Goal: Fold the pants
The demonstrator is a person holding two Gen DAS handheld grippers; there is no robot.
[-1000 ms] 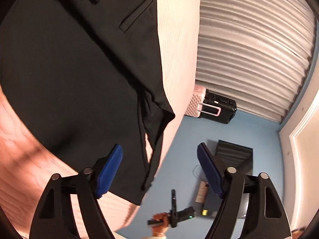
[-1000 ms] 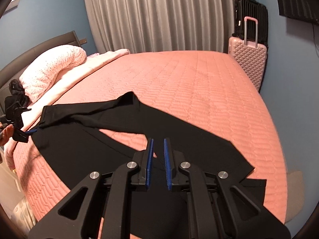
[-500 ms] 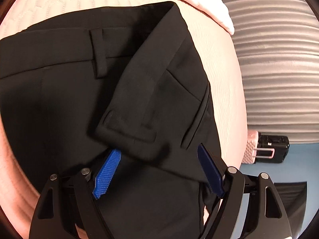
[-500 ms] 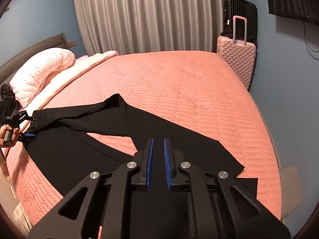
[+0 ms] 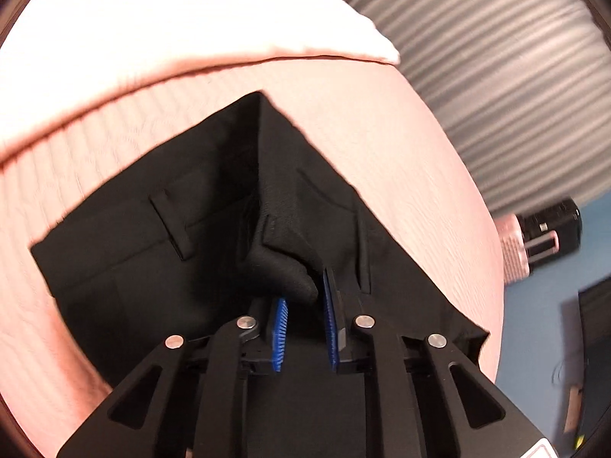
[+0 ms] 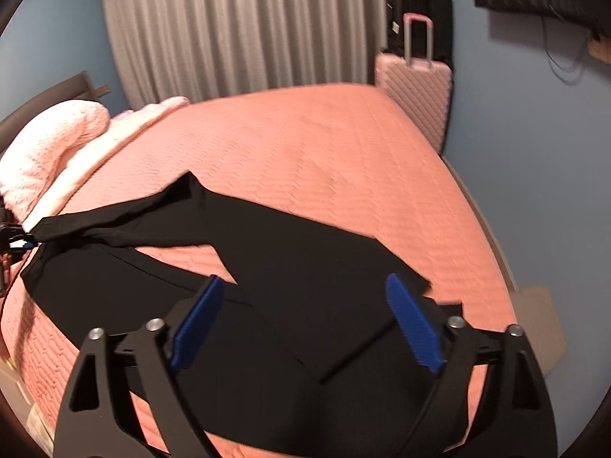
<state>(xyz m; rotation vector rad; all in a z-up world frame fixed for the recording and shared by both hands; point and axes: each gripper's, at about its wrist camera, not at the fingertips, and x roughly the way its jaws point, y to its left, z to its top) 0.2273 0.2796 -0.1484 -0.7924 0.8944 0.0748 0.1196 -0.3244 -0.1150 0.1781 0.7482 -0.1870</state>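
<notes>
The black pants point(image 6: 290, 267) lay spread on the salmon quilted bed point(image 6: 305, 145), their long axis running across it — waistband end toward the pillow point(image 6: 46, 145) side at the view's left, leg hems toward the right edge near the foot. One corner of the waistband point(image 5: 282, 267) was folded up into a thick bunch. The left claw point(image 5: 303, 328) had just been closing and pinched that bunch between its blue pads point(image 5: 278, 332), the cloth filling the narrow gap. The right claw point(image 6: 305, 320) had just been opening; its jaws stood spread wide above the leg ends, nothing pressed between them. Beyond the bed stood grey curtains point(image 6: 236, 26) and a pink suitcase point(image 6: 416, 87) with a black suitcase point(image 6: 420, 11) behind it.
</notes>
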